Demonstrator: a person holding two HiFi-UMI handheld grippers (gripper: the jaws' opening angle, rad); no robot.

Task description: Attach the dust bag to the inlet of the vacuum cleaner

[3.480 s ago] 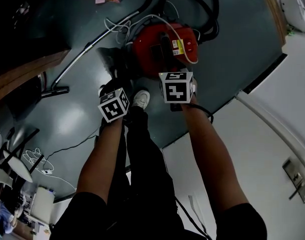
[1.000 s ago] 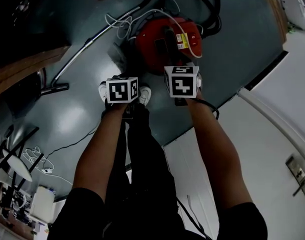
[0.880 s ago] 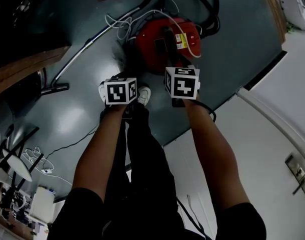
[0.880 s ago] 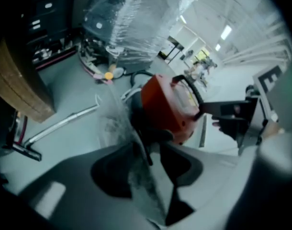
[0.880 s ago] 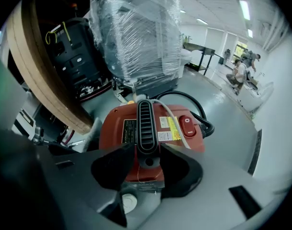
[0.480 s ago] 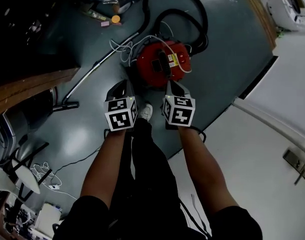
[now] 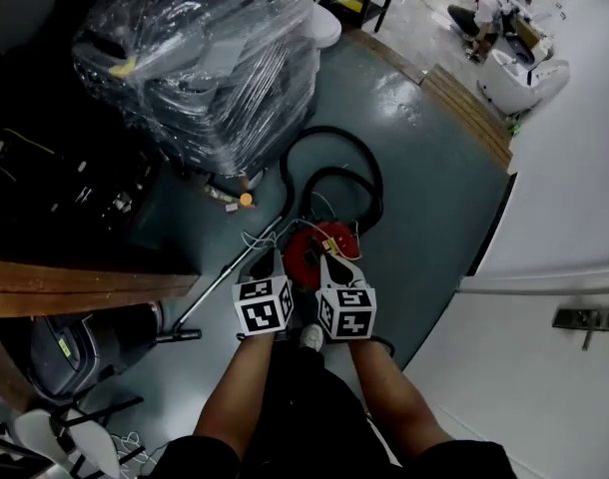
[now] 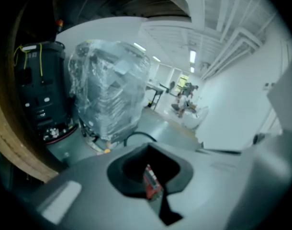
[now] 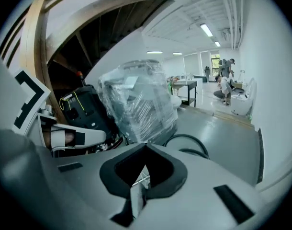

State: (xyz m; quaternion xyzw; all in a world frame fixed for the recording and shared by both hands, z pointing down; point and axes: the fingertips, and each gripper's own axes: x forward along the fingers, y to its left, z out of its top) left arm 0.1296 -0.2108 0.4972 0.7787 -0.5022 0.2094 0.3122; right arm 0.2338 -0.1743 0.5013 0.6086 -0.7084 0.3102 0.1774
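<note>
Head view: left gripper (image 7: 268, 259) and right gripper (image 7: 330, 265) high above red vacuum cleaner (image 7: 319, 245), at twelve o'clock; no dust bag seen.
Left gripper view: jaws together, empty.
Right gripper view: likewise closed on nothing.
Dust bag probably light, floppy, tearable; best pinched at stiff collar.

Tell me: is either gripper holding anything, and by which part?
Nothing is held. The left gripper and right gripper are both shut and empty, above the red vacuum cleaner.
</note>
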